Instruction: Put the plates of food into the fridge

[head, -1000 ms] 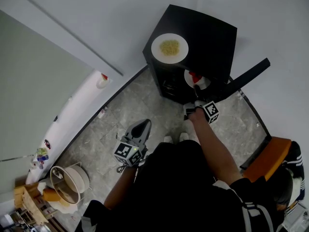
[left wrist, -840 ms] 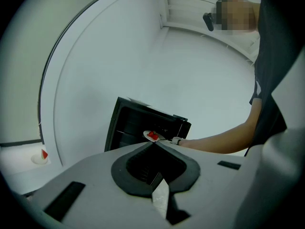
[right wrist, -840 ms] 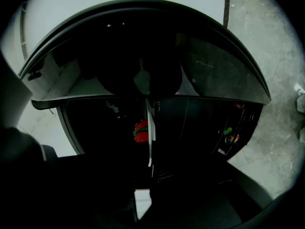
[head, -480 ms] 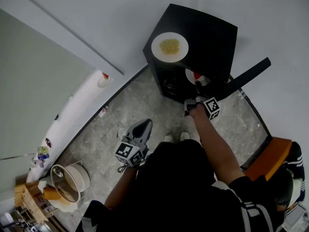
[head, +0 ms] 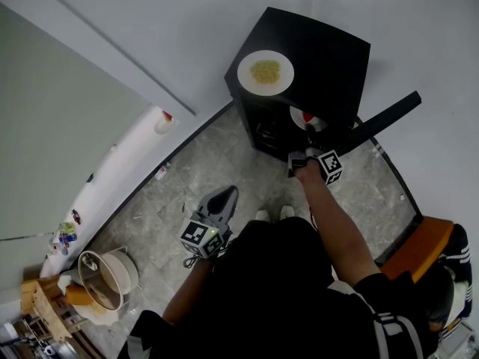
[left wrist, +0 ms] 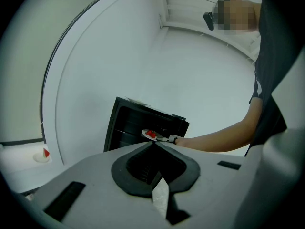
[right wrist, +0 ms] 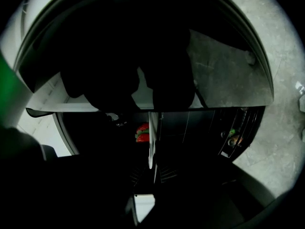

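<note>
A black mini fridge [head: 329, 51] stands against the wall with its door [head: 383, 118] swung open to the right. On its top sits a white plate of yellow food [head: 265, 72]. My right gripper [head: 308, 142] is shut on the rim of a second white plate [head: 301, 117] with red fruit, held at the fridge's opening. In the right gripper view this plate [right wrist: 151, 137] shows edge-on, the red fruit [right wrist: 142, 132] to its left, the dark fridge inside behind. My left gripper [head: 222, 197] hangs low near my body, shut and holding nothing; its tips [left wrist: 153, 144] meet.
A white ledge [head: 112, 178] runs along the left wall with a small red-and-white cup [head: 163, 122] on it. A round basket [head: 108, 279] stands at the lower left, an orange seat [head: 419, 249] at the right. The door shelf holds small items [right wrist: 232, 136].
</note>
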